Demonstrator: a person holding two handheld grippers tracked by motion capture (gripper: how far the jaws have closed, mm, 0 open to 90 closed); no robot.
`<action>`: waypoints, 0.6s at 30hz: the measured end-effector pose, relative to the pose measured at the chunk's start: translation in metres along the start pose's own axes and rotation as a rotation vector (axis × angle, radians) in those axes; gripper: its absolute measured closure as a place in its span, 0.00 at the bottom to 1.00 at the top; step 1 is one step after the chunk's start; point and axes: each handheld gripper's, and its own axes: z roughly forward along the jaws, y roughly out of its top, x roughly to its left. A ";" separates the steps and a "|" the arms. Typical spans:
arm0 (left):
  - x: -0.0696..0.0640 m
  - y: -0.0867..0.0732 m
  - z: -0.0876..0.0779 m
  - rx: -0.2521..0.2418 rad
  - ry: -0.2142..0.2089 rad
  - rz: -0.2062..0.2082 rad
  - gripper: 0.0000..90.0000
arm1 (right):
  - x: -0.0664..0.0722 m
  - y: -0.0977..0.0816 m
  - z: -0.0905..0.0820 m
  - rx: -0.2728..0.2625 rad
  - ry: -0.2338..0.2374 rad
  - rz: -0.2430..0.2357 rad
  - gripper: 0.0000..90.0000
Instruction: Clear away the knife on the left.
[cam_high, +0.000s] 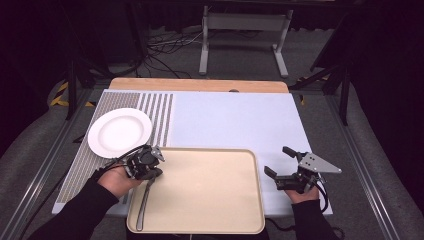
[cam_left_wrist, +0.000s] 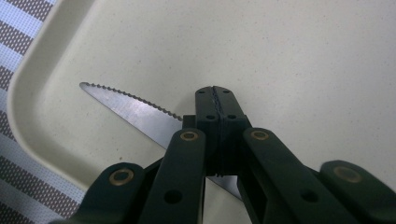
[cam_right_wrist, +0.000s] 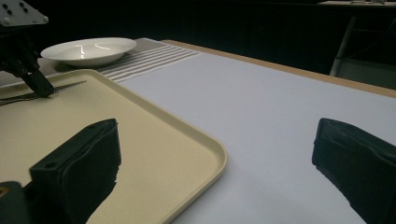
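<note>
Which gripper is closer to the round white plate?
Left. The left gripper, shut on a serrated steel knife in the beige tray, sits just below the round white plate. The right gripper hangs open beyond the tray's far side.

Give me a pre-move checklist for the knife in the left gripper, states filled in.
1. Left gripper shut on the knife: ok, jaws closed together across the blade.
2. Grip point: not ok if a handle hold is wanted; the jaws pinch the blade, and the handle trails toward the tray's near edge in the high view.
3. Knife over the tray: ok, serrated tip lies near the tray's rounded corner.
4. Knife lifted off the tray: cannot tell.
5. Right gripper out of the way: ok, jaws wide open, beside the tray's right rim, holding nothing.
6. Plate free: ok, nothing on it, left of and beyond the tray.
</note>
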 end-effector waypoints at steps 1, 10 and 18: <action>0.000 -0.001 0.000 0.000 0.002 -0.006 1.00 | 0.000 0.000 0.000 -0.001 0.001 -0.003 0.02; 0.004 -0.004 -0.001 -0.019 -0.027 -0.017 0.98 | 0.000 0.000 0.000 0.002 0.000 -0.002 0.02; 0.007 -0.008 -0.018 -0.148 -0.079 -0.025 0.55 | 0.000 0.000 0.001 0.000 0.002 -0.001 0.02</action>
